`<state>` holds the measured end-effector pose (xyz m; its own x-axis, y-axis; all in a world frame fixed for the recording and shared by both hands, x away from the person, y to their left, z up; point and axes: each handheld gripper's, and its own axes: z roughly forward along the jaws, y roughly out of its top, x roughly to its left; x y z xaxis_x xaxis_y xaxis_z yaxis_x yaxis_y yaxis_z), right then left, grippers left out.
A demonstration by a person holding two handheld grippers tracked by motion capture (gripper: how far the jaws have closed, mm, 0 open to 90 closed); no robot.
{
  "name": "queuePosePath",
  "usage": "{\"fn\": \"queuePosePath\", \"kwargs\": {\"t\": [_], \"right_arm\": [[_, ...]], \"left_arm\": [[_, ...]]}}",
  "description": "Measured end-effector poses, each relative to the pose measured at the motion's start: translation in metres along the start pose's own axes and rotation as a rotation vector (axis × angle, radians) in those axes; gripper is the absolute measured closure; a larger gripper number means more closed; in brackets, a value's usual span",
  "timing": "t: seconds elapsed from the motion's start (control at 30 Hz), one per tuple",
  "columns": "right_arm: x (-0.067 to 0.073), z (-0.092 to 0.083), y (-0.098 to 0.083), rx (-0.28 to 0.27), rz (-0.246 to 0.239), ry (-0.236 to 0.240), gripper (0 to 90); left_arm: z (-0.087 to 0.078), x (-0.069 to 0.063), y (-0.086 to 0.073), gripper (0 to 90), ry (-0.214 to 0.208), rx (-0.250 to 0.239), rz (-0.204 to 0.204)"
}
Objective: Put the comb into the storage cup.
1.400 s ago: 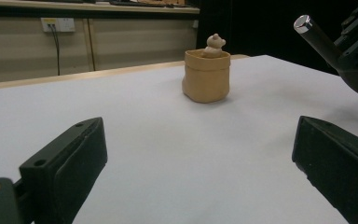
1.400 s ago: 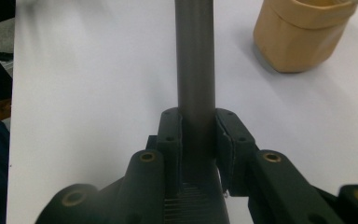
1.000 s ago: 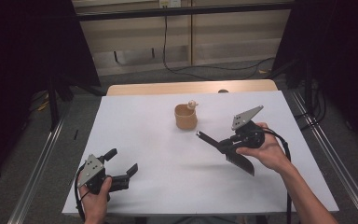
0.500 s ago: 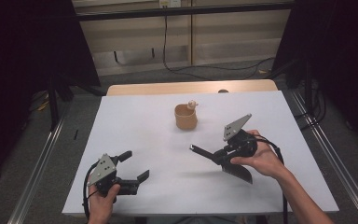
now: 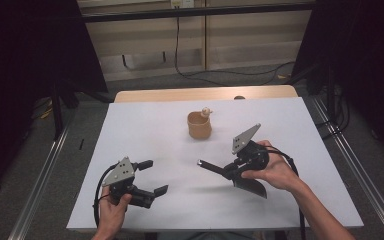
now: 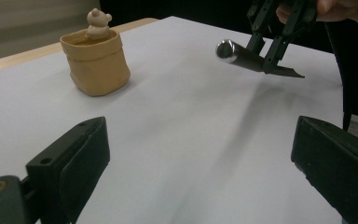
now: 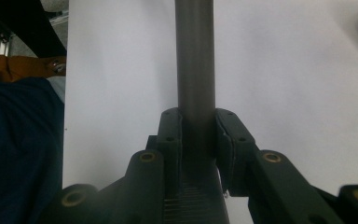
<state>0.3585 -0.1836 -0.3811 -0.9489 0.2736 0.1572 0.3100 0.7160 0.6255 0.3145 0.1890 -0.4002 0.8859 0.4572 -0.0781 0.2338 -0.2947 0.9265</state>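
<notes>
Above table [image 5: 145, 130] | right gripper [image 5: 230, 169] jaws clamp spatula [image 5: 247, 184] handle | left gripper [image 5: 152, 176] jaws wide, empty

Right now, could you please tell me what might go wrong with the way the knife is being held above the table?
1. The right gripper clamps only the round, smooth handle of the knife; it could twist or slide between the fingers.
2. The handle's end points towards the tan pot with its little bear; a careless swing might knock it over.
3. The left gripper waits open nearby; a handover could fumble.
</notes>
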Motion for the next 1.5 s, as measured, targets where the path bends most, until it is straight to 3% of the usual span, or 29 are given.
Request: {"fn": "queuePosePath", "kwargs": {"t": [0.07, 0.13, 0.23, 0.4, 0.5, 0.57, 0.63, 0.77, 0.9, 0.97, 1.23, 1.5], "right_arm": [[0.001, 0.000, 0.001, 0.009, -0.005, 0.008, 72.8], [0.001, 0.001, 0.003, 0.013, -0.010, 0.015, 72.8], [0.003, 0.001, 0.006, 0.018, -0.020, 0.021, 72.8], [0.004, 0.005, 0.009, 0.030, -0.030, 0.034, 72.8], [0.004, 0.007, 0.010, 0.041, -0.031, 0.037, 72.8], [0.005, 0.007, 0.010, 0.046, -0.036, 0.043, 72.8], [0.005, 0.008, 0.011, 0.056, -0.034, 0.036, 72.8], [0.004, 0.010, 0.012, 0.082, -0.034, 0.033, 72.8], [0.006, 0.010, 0.013, 0.087, -0.043, 0.047, 72.8], [0.006, 0.012, 0.013, 0.097, -0.047, 0.054, 72.8], [0.001, 0.016, 0.016, 0.161, -0.033, 0.070, 72.8], [-0.007, 0.024, 0.018, 0.210, -0.016, 0.090, 72.8]], "left_arm": [[0.001, -0.001, 0.004, 3.5, -0.037, 0.009, 0.007], [0.004, -0.005, 0.010, 1.5, -0.051, 0.043, 0.050], [0.009, -0.008, 0.018, 2.0, -0.109, 0.082, 0.061], [0.019, -0.014, 0.034, 2.8, -0.150, 0.162, 0.099], [0.026, -0.015, 0.040, 3.7, -0.201, 0.200, 0.103], [0.032, -0.015, 0.042, 4.1, -0.197, 0.214, 0.114], [0.037, -0.018, 0.044, 4.1, -0.194, 0.215, 0.095], [0.048, -0.025, 0.051, 4.0, -0.224, 0.267, 0.181], [0.059, -0.026, 0.054, 3.5, -0.186, 0.281, 0.189], [0.064, -0.024, 0.053, 3.6, -0.215, 0.300, 0.213], [0.073, -0.019, 0.051, 6.4, -0.191, 0.351, 0.279], [0.086, -0.020, 0.049, 12.1, -0.206, 0.402, 0.345]]}}
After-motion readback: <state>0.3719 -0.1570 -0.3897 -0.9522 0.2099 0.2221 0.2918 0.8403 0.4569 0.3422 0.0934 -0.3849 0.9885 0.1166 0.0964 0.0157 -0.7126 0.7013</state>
